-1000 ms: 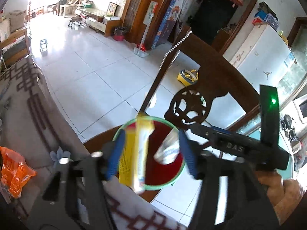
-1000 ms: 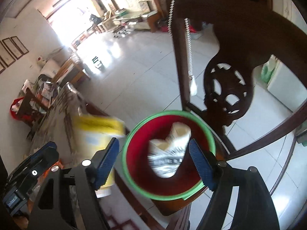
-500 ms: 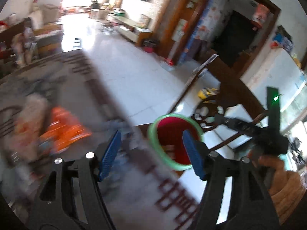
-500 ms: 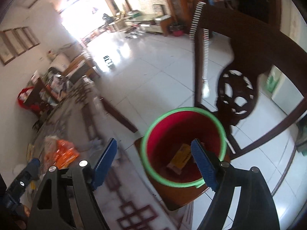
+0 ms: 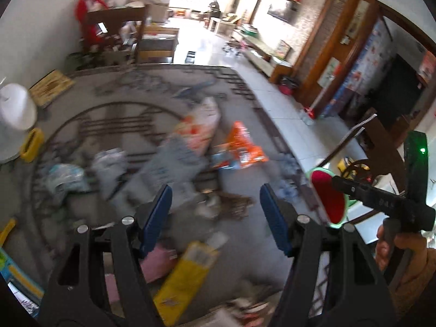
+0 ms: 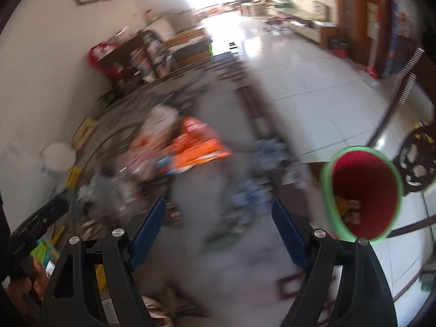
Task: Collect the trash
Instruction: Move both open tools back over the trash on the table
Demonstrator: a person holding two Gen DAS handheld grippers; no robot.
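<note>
Both grippers empty over the littered bench

The left gripper (image 5: 215, 212) and the right gripper (image 6: 218, 226) hang with jaws wide apart and nothing between them, above a grey patterned bench (image 5: 114, 114). Trash lies scattered on it: an orange wrapper (image 5: 239, 150), a white and red bag (image 5: 201, 128) just beside it, and a yellow packet (image 5: 185, 280) under the left gripper. The red bin with a green rim (image 6: 362, 196) stands off the bench's right edge, scraps inside.

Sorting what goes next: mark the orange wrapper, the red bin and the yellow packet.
orange wrapper (image 5: 241, 150): left wrist view, middle of its crumpled face.
red bin (image 6: 365, 190): right wrist view, red inner wall.
yellow packet (image 5: 185, 280): left wrist view, middle of its flat side.
</note>
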